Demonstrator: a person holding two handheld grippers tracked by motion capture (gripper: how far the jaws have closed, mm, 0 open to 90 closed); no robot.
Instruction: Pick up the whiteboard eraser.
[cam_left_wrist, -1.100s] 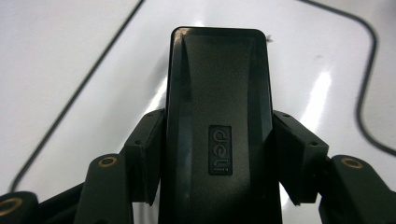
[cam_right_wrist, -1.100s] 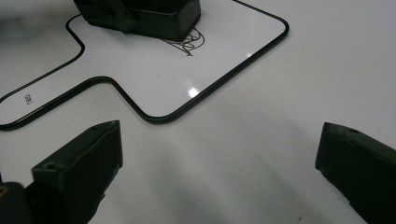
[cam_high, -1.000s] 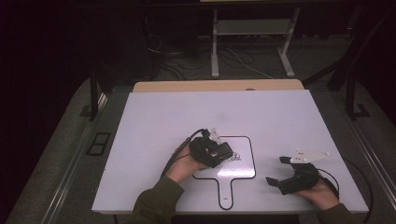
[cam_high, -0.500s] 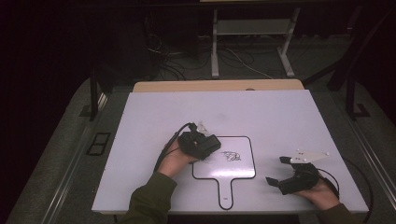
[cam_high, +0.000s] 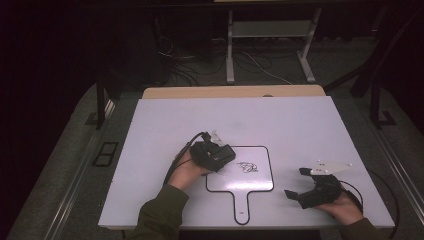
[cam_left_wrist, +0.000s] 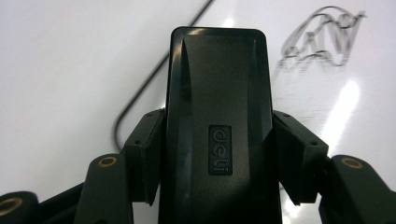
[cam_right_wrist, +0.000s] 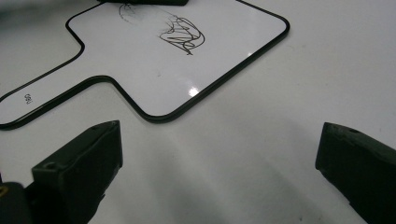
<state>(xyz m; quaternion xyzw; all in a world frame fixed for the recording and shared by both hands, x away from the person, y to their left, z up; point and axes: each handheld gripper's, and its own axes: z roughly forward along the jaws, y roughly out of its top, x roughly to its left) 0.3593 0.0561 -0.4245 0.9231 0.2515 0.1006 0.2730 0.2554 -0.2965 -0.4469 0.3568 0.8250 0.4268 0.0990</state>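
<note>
High view: my left gripper sits at the board's left edge, scribble just right. Left gripper view: fingers pinch the eraser. Right gripper view: right gripper fingers spread, near the tabletop.

Black grippers, olive sleeves

Both grippers are black: the left gripper trails a black cable, the right gripper carries a pale three-cornered plate. Brass-coloured screws sit in the jaw arms. The sleeve is olive green
</note>
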